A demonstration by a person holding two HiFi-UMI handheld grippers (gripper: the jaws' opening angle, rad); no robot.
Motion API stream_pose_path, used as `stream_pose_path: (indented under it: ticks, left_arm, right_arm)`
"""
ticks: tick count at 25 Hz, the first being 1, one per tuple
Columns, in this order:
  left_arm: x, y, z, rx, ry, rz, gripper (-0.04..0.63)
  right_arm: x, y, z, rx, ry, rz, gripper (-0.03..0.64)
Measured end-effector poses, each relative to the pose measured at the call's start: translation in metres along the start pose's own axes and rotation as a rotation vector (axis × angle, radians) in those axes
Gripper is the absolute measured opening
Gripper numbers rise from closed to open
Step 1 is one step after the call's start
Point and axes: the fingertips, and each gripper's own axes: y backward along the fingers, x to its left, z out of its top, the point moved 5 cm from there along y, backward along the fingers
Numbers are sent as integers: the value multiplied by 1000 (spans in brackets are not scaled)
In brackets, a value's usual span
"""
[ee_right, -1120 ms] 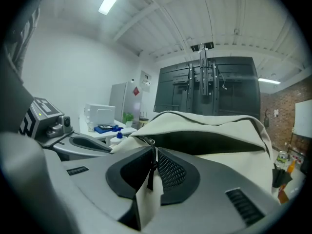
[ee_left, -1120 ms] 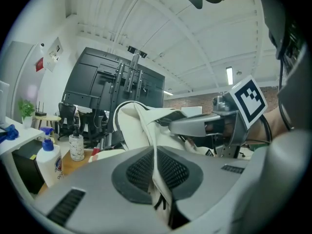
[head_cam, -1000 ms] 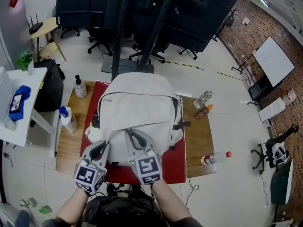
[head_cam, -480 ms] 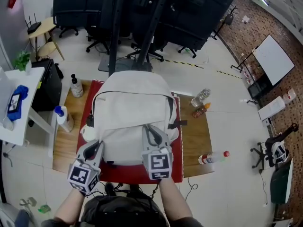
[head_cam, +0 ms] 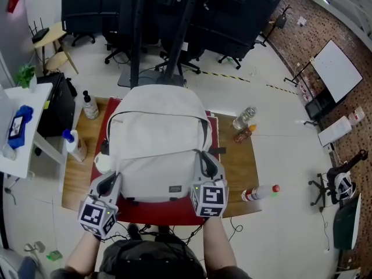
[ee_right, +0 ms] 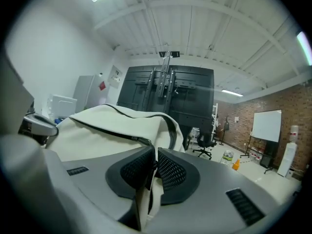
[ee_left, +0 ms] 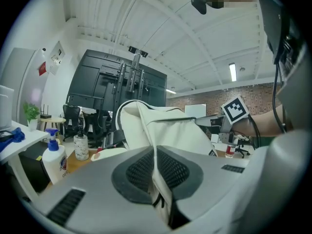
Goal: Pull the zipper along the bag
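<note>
Now the pale bag (head_cam: 157, 144) lies on a red mat (head_cam: 168, 213) in the middle of the worktop (head_cam: 244, 161), its dark zipper (head_cam: 157, 114) arching round the far half. The left tongs (head_cam: 109, 182) are clamped on a fold of the bag at its near left corner. The right tongs (head_cam: 208, 165) are closed at its near right side, on what looks like the zipper pull (ee_right: 153, 168) together with some pale fabric. As I judge it, fabric pinched in with the pull could jam the slider. A weak left hold would let the bag drag toward the bottle (head_cam: 260, 192) at the near right corner.
</note>
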Motion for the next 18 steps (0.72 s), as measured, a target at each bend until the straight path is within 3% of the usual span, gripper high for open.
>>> stream_pose_path:
  ticks: [3,18]
  left_arm:
    - [-1,0,1,-11,0,10,29]
    - [-10,-6,-6,-11,-5,103,34]
  right_arm:
    - [-12,3,-5,15,-10,-10,71]
    - [-9,7,-13,-41,-112,107,71]
